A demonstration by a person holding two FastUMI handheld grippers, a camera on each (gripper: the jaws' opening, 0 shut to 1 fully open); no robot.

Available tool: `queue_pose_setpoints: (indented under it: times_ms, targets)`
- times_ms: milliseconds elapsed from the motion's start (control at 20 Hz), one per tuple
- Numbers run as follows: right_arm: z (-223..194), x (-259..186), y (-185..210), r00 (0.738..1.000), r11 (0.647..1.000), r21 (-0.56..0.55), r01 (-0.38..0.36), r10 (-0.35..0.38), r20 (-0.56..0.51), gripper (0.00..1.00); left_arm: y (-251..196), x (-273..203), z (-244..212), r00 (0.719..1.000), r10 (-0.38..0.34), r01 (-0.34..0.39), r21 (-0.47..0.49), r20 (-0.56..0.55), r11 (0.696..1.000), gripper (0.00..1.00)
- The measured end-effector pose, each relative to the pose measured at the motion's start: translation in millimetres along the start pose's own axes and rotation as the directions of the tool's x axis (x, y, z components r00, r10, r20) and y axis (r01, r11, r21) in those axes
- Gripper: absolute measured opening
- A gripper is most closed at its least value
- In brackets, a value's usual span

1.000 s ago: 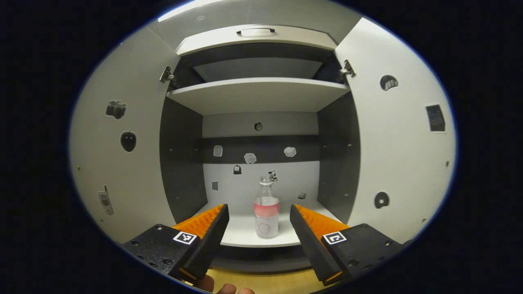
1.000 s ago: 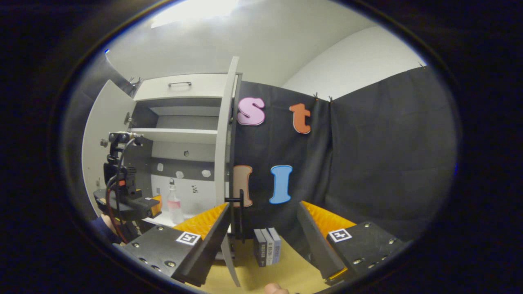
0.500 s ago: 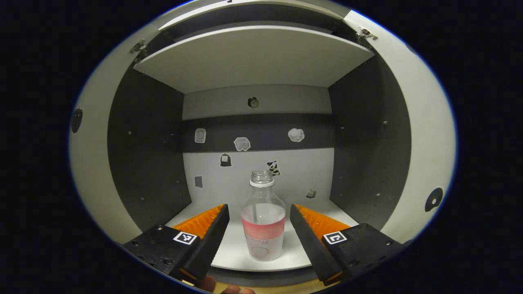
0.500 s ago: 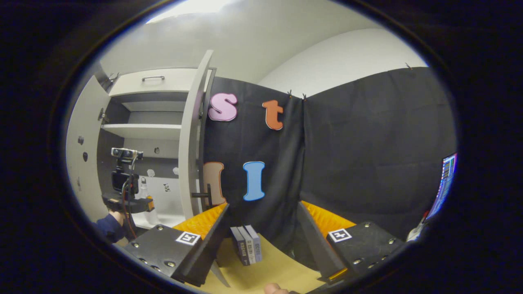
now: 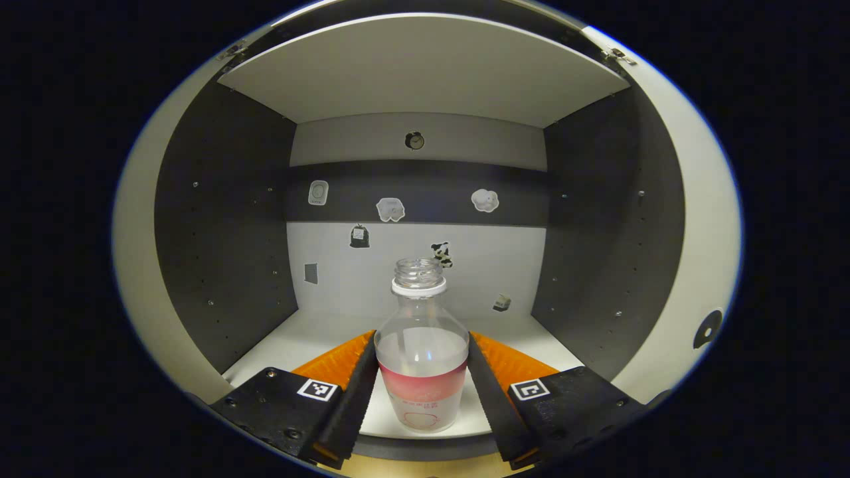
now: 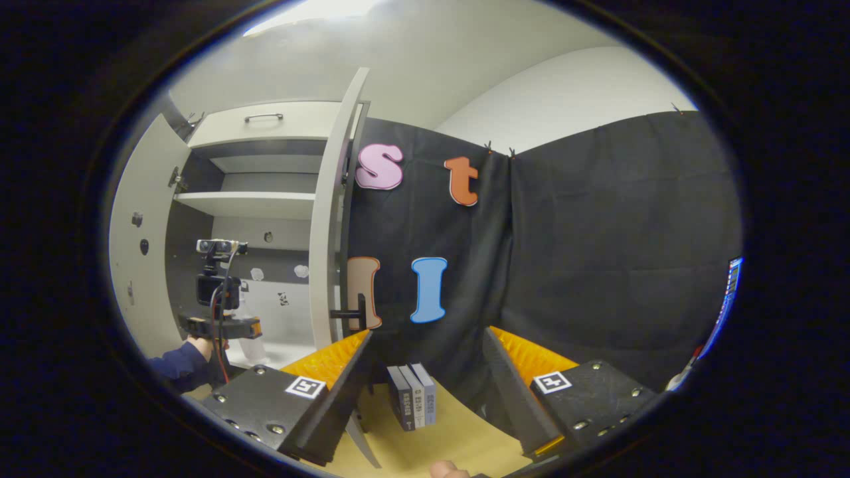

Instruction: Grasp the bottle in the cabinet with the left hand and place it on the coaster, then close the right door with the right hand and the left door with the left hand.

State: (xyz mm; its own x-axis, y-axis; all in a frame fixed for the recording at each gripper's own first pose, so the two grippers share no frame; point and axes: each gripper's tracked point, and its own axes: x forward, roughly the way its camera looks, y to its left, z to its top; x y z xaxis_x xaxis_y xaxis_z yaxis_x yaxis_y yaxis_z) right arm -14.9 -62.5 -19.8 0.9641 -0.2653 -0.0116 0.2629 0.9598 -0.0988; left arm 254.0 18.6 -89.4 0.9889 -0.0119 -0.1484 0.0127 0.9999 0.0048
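Straddling the bottle on the cabinet's bottom shelf, the left gripper had fingers hugging its sides, apparently clamped. Right gripper waited open near the right door.

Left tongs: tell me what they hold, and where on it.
The left tongs close on the bottle, one finger on each side of its lower body at the pink label band. The bottle stands on the cabinet shelf, not yet lifted.
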Motion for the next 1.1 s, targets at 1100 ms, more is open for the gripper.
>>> queue_pose_setpoints:
  times_ms: [1100]
  targets:
    - [23.7,-21.6,18.7,0.944,0.947,-0.005,-0.322,0.322,0.066,0.98,64.9,-247.9,-180.7,0.999,0.037,-0.036,-0.133,0.005,0.99,0.81]
